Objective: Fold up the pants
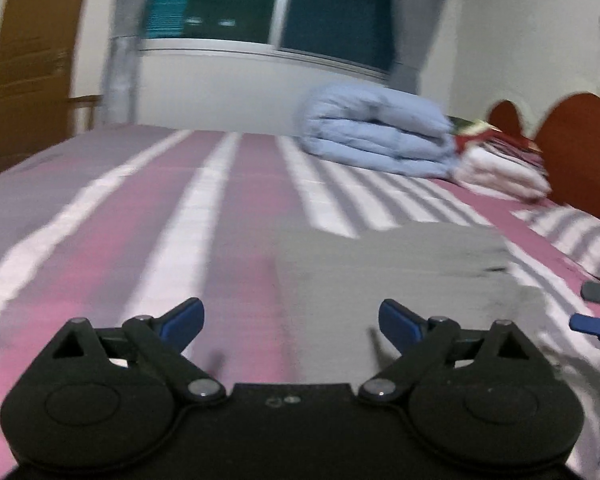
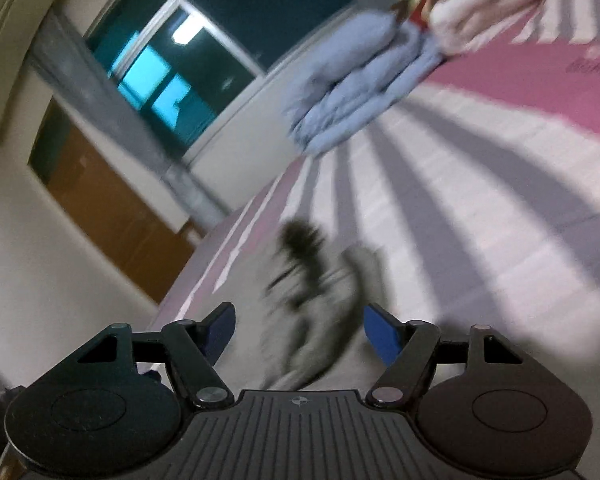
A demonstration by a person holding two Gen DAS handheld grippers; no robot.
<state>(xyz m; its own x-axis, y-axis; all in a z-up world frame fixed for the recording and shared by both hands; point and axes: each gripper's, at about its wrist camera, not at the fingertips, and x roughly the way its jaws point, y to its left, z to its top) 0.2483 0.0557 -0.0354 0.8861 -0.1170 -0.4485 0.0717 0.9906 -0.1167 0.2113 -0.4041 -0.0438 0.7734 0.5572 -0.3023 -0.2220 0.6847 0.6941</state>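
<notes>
Left wrist view shows the left gripper (image 1: 291, 322) with its blue-tipped jaws spread wide and nothing between them, held low over the striped bedsheet (image 1: 100, 240). The grey pants (image 1: 384, 264) lie flat on the sheet just ahead and to the right of that gripper, already reduced to a compact, roughly rectangular shape with a straight left edge. At the right edge of the same view the tips of the right gripper (image 1: 596, 308) appear beside the pants. Right wrist view, heavily blurred and tilted, shows the right gripper (image 2: 298, 330) with jaws parted; rumpled grey cloth with a dark patch sits ahead of and between the fingers, but the pads do not appear to press on it. A folded blue quilt (image 1: 376, 132) and a white-and-red bundle (image 1: 504, 168) rest well apart, near the headboard (image 1: 580, 148). Judgement: a fold looks to have been laid and let go, so the step in hand is release and repositioning. The next move calls for both grippers to take one short edge of the pants at two points and carry it over the opposite edge, or to smooth the rumpled end if no further fold is needed.
</notes>
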